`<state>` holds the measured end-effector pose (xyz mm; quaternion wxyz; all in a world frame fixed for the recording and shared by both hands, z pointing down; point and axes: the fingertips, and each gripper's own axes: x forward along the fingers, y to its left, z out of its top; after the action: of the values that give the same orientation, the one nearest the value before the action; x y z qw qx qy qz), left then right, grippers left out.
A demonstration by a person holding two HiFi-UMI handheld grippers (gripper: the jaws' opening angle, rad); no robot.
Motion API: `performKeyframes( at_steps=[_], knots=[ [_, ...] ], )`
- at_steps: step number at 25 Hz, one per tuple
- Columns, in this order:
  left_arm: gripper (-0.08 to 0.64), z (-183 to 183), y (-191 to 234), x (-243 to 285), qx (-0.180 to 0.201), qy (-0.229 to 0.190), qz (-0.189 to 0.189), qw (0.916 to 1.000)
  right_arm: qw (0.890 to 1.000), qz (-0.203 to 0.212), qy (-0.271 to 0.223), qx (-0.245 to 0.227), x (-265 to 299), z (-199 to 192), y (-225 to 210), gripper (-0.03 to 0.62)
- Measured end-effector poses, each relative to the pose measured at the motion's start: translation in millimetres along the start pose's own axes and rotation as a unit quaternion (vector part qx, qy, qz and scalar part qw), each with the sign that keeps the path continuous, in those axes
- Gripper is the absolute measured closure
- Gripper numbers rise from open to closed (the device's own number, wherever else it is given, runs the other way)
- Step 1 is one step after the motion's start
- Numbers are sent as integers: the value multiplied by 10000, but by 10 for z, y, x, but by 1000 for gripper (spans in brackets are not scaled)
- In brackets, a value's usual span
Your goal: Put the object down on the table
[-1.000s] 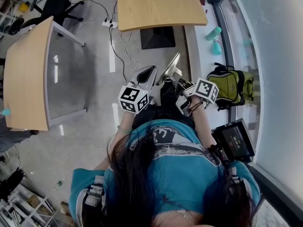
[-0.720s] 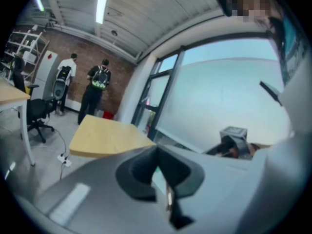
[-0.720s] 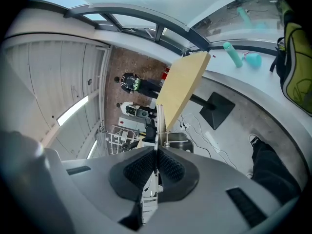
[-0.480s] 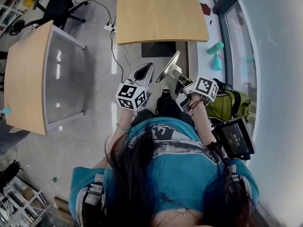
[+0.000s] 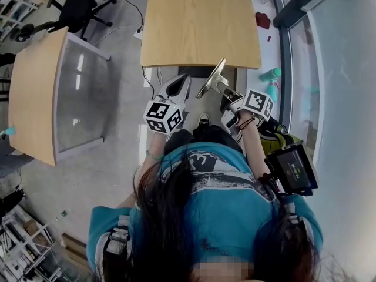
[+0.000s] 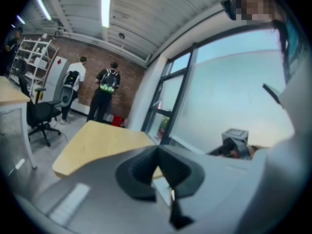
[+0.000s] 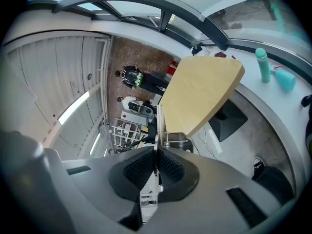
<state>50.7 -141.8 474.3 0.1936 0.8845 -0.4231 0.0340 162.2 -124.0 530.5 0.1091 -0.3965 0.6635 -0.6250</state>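
Grey floor underfoot, wooden table [image 5: 200, 25] ahead, nearer than a second ago and now just beyond both tools. Nothing in left gripper [image 5: 178, 89], pressed together empty. Thin metal object [image 5: 212, 76] pinched edge-on by right gripper [image 5: 226, 91], aloft, short of the tabletop; likely just needs reaching forward and lowering. No legible writing: square markers on cubes [image 5: 164, 117], green text on screen [image 5: 292, 170] too small.
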Motion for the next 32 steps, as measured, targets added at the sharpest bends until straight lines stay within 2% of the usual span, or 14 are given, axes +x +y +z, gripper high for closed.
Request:
performKeyframes(
  at_steps=[5, 15, 28, 32],
  knots=[
    [557, 32, 66, 139, 3, 35, 161, 9999, 9999, 51, 126, 44, 133, 199, -40, 577],
    [557, -9, 161, -25, -30, 120, 429, 9990, 9992, 51, 382, 110, 226, 61, -38, 576],
    [557, 551, 1475, 867, 139, 201, 174, 9995, 9994, -112, 170, 284, 1570, 893, 139, 576],
    [557, 746, 1794, 968, 124, 194, 121, 9997, 9993, -227, 156, 256, 1927, 1061, 210, 576]
  ],
)
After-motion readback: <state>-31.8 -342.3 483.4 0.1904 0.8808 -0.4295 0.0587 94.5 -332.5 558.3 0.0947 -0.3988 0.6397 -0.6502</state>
